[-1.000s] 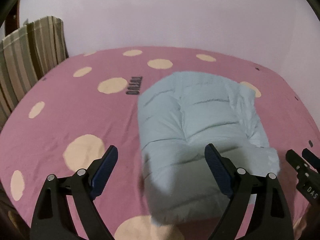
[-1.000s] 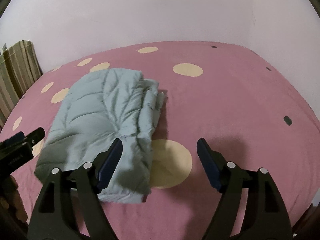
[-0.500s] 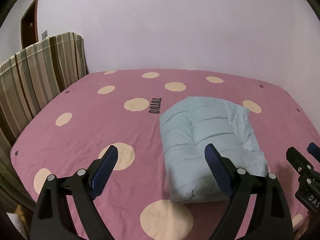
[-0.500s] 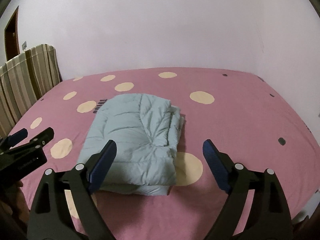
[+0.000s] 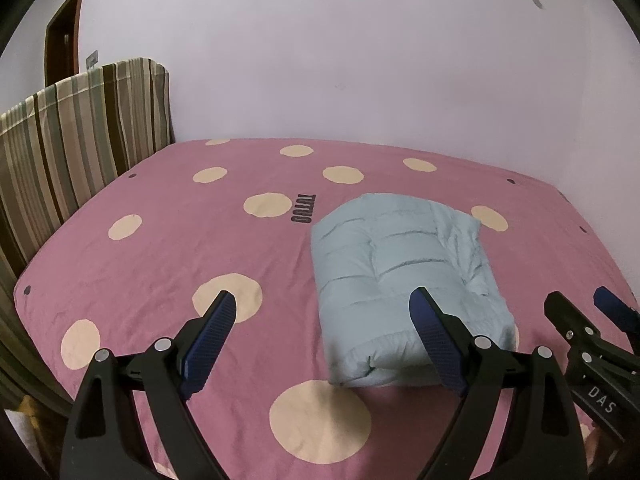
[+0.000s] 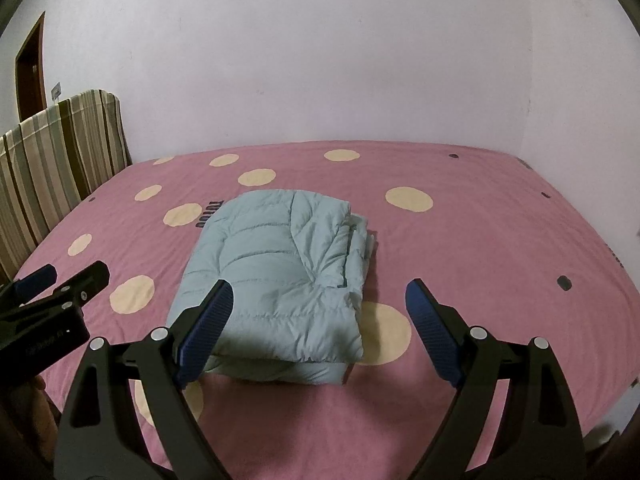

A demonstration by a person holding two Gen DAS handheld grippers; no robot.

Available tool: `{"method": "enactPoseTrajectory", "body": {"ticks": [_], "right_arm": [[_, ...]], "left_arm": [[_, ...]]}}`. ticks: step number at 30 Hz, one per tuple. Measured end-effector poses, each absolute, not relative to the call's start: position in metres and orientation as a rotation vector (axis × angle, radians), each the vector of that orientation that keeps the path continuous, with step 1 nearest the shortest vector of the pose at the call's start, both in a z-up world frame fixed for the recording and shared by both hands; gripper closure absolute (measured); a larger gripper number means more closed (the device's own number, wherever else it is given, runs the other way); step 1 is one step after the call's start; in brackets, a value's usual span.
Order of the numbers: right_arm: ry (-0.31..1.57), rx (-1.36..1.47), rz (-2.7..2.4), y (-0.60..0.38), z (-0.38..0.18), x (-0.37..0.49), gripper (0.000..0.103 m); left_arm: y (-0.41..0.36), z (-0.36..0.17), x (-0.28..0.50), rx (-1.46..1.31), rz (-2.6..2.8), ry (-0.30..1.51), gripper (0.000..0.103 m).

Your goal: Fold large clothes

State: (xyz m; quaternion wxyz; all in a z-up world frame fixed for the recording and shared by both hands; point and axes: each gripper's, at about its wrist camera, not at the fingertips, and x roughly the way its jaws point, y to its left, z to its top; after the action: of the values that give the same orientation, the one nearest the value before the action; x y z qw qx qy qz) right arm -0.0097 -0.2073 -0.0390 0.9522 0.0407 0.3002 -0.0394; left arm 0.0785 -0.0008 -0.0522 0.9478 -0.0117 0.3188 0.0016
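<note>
The jacket [image 5: 404, 280], a pale blue quilted garment, lies folded into a compact rectangular bundle on the bed [image 5: 160, 240]. The bed carries a pink sheet with cream dots. In the left wrist view the bundle sits at 3 o'clock from the frame centre; in the right wrist view it sits just left of centre.

Left hand-held gripper [image 5: 322, 300]: jaws wide apart, nothing between the pads. Its right finger overlaps the near end of the jacket in the picture, but the pads hang above the bed and do not press on the cloth. The opening matches that of one second ago.

Right hand-held gripper [image 6: 320, 292]: jaws wide apart, nothing clamped. The jaws have just been opening; no cloth lies between them. Its left finger overlaps the near left corner of the jacket in the picture; its right finger stands over bare sheet.

Each unit appears in the other's view: the right one at 4 o'clock in the left wrist view, the left one at 8 o'clock in the right wrist view.

Change from one second ago: both views now take in more of the bed and the wall [image 6: 320, 60]. The jacket appears smaller and farther off. A striped headboard [image 5: 80, 140] at 9 o'clock and a door [image 5: 64, 36] at 10 o'clock now show more fully. The jacket's fold and its place on the sheet are unchanged.
</note>
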Motion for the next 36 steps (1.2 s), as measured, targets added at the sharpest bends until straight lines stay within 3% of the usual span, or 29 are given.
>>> {"method": "enactPoseTrajectory", "body": {"ticks": [36], "right_arm": [[0.605,0.078,-0.078,-0.2048,-0.0403,-0.0121,0.015]], "left_arm": [[-0.004,-0.0525,0.0714,-0.005,0.001,0.638,0.016]]}}
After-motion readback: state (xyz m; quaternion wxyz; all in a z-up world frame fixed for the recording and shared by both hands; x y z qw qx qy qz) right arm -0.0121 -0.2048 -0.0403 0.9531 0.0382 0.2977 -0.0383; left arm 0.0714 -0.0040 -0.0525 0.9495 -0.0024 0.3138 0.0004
